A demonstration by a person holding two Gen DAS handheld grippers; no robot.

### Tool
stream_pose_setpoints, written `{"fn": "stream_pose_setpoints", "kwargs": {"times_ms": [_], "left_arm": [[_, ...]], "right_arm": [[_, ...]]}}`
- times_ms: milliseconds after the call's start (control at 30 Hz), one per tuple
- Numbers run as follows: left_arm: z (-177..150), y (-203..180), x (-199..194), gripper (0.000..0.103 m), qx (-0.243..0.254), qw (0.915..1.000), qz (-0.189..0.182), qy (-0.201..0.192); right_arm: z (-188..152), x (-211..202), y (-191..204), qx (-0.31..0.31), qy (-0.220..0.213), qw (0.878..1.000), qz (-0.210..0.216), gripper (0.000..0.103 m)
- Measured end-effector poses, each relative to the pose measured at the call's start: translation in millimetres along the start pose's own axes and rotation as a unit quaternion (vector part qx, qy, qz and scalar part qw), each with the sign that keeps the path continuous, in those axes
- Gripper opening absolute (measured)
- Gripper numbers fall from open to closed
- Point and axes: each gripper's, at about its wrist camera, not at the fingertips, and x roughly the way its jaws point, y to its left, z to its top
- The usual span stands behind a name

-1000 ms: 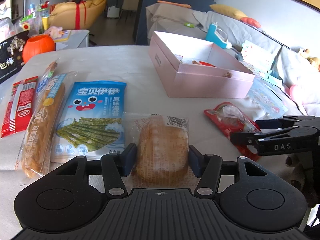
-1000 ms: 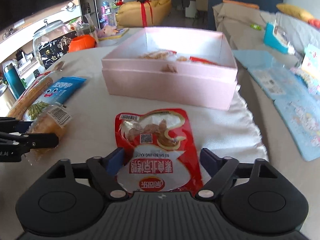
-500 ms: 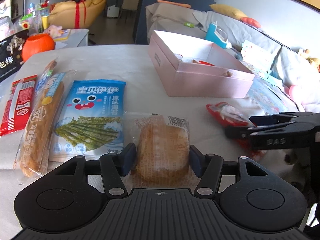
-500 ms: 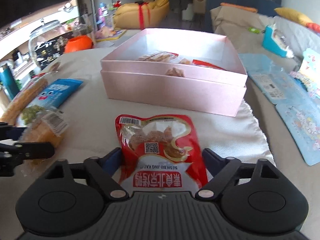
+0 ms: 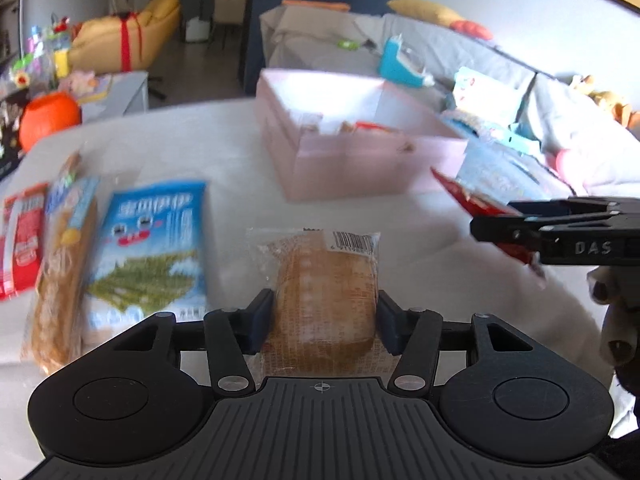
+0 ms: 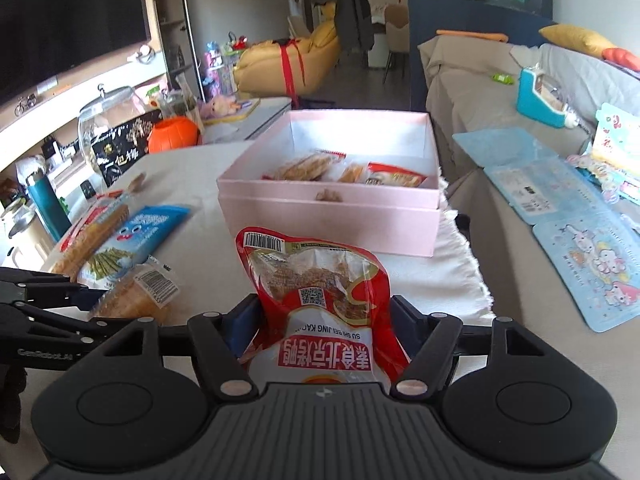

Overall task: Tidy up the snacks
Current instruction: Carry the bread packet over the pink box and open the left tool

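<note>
Our right claw clamps a red foil snack pouch, our left claw a clear-wrapped bread bun. We hold both raised toward the open pink cardboard box, likely for packing.

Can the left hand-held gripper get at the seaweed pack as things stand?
Probably not yet: the left hand-held gripper is shut on the bread. The seaweed pack lies flat and uncovered just to its left, so once the bread is dropped off the way looks free.
</note>
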Motion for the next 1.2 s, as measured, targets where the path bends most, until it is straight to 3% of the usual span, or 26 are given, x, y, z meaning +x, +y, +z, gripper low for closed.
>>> {"fn": "stream_pose_setpoints", "kwargs": {"times_ms": [167,233,400,500,567,633,733,967,1100,1200], "left_arm": [[22.4,4.6,-4.5,0.059,-0.037,0.9985,-0.025,-0.032],[47.1,5.0,-7.1,0.059,-0.049,0.9970,-0.030,-0.051],[131.5,-12.1,-8.4,0.060,-0.019,0.9899,-0.049,-0.132],[177.2,-11.2,17.9,0.059,-0.044,0.9868,-0.070,-0.139],[189.0,-13.2,45.2,0.058,-0.024,0.9910,-0.050,-0.122],[184.3,-8.3,69.0,0.057,-0.024,0.9934,-0.045,-0.102],[162.0,8.6,76.1,0.057,-0.057,0.9918,-0.068,-0.092],[106.5,43.2,30.8,0.057,-0.067,0.9950,-0.006,-0.075],[84.9,66.8,-7.8,0.057,-0.103,0.9902,0.002,-0.095],[80.1,80.1,-22.1,0.057,-0.125,0.9864,-0.001,-0.107]], "right_arm": [[0.3,-4.6,-1.7,0.012,-0.009,1.000,-0.005,0.070],[-0.1,-5.9,-1.6,0.010,-0.013,1.000,-0.009,0.070],[5.5,-7.5,-5.6,0.016,-0.028,0.999,-0.009,0.070],[9.0,-5.2,-4.9,0.015,-0.031,0.999,-0.013,0.070],[9.4,-2.3,-2.9,0.010,-0.029,0.999,-0.013,0.070],[9.0,3.5,-1.1,0.007,-0.022,1.000,-0.015,0.070],[6.2,12.3,-0.6,0.005,-0.006,1.000,-0.019,0.070],[5.8,21.1,-7.9,0.012,0.012,1.000,-0.021,0.070],[34.0,-3.9,-8.6,0.006,-0.031,0.999,-0.013,0.070],[87.1,-22.0,-5.5,-0.005,-0.073,0.997,-0.004,0.070]]}}
